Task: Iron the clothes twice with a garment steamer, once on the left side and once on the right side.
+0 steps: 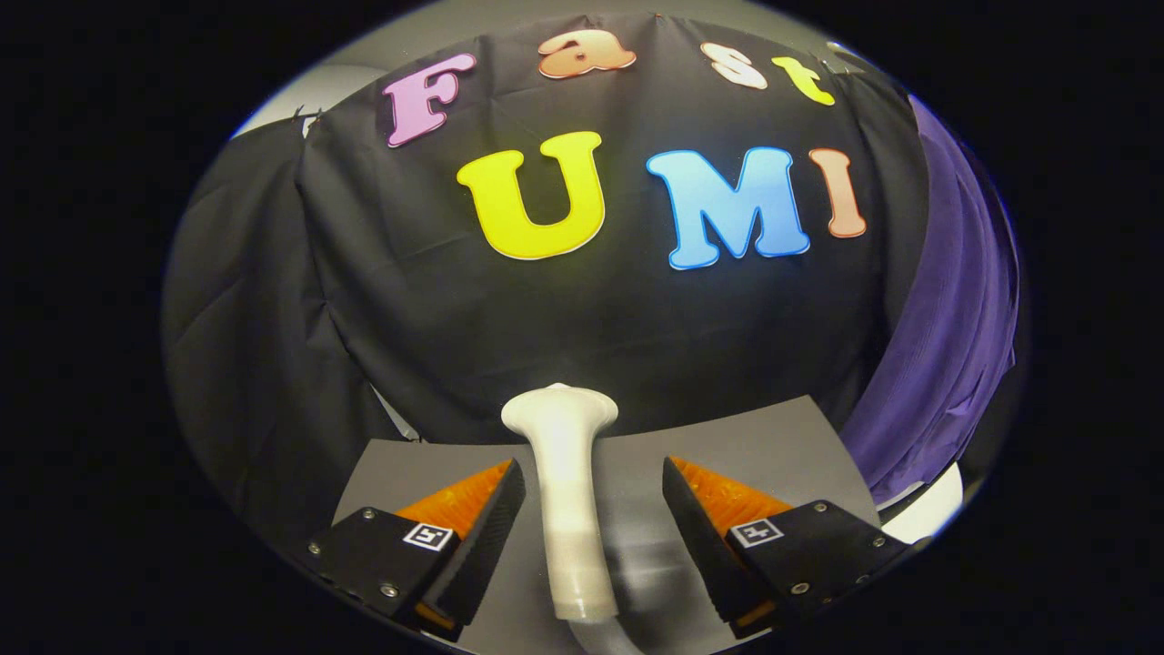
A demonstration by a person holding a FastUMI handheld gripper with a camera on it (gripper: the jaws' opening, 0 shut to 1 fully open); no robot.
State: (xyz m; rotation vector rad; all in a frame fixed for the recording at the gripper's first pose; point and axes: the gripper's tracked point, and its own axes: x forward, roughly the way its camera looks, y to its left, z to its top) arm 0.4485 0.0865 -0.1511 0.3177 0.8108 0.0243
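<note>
1. Lying between my fingers, the steamer [566, 491] rests on the grey table [773, 446], its handle running lengthwise along them and its flared head pointing away toward the booth wall.
2. My gripper [591, 509] stands open: a gap shows on each side of the steamer, wider on the right than on the left, and neither finger touches it.
3. The steamer is white all over. A ribbed collar sits at its near end, and a pale hose [605, 637] bends off from there, beneath and nearer than the fingers.
4. Its shadow falls on the table just right of the handle.
5. Beyond the steamer's head hangs the black cloth wall [564, 318], creased, reaching down to the table's far edge.
6. Right of the steamer, past my right finger, purple cloth [946, 346] hangs in folds beside the black wall; I take it for the clothes, though I cannot tell what sort of garment it is.
7. Below that purple cloth, off the table's right edge, a white rounded thing [932, 505] shows; I cannot tell what it is.
8. No container is in sight near the steamer.
9. Each finger carries a small square black-and-white marker [428, 536] on its housing; it bears a pattern, with no words I can read. The steamer shows no brand or label.
</note>
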